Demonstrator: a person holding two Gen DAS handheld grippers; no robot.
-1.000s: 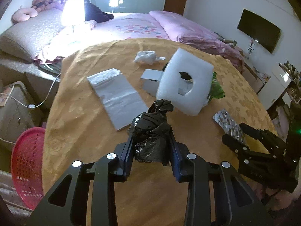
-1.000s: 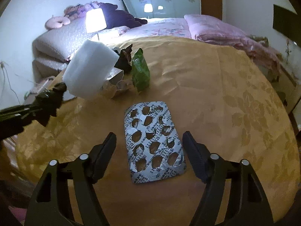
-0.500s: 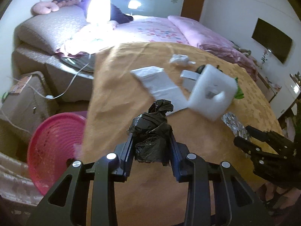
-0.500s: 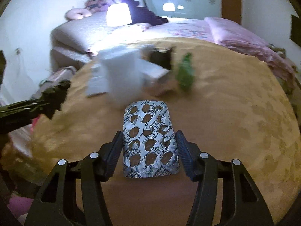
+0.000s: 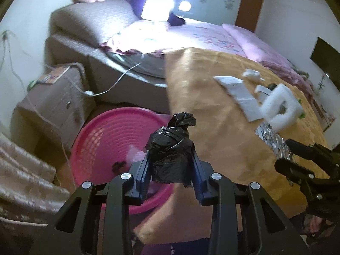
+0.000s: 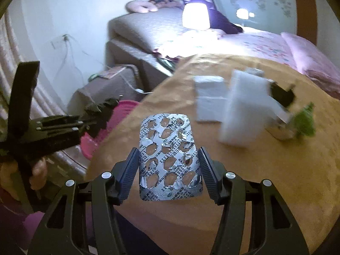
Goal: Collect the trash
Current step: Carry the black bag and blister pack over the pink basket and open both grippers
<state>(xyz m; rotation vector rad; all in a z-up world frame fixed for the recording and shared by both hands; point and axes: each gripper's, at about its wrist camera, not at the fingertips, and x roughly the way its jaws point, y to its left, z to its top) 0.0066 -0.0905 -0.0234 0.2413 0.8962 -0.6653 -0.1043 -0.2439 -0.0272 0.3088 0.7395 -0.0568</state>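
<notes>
My left gripper (image 5: 170, 159) is shut on a knotted black plastic bag (image 5: 172, 140), held out past the table's left edge over the near rim of a pink basket (image 5: 110, 133) on the floor. A silver blister pack (image 6: 167, 155) with its pockets torn open is clamped between the pads of my right gripper (image 6: 169, 150), lifted clear of the yellow tablecloth (image 6: 265, 170). In the right wrist view the left gripper (image 6: 102, 108) shows at the left, above the pink basket (image 6: 121, 110). The right gripper (image 5: 284, 155) appears at the right edge of the left wrist view.
On the table lie a white foam block (image 6: 244, 110), a flat white bag (image 6: 208, 102), a green wrapper (image 6: 306, 121) and a crumpled tissue (image 5: 251, 74). A nightstand (image 5: 53, 97) with cables stands beside the basket, a bed behind. A curtain hangs at the near left.
Both grippers have swung left toward the table's edge. The left one carried the black bag from over the table to above the basket. The right one shut on the blister pack and lifted it.
</notes>
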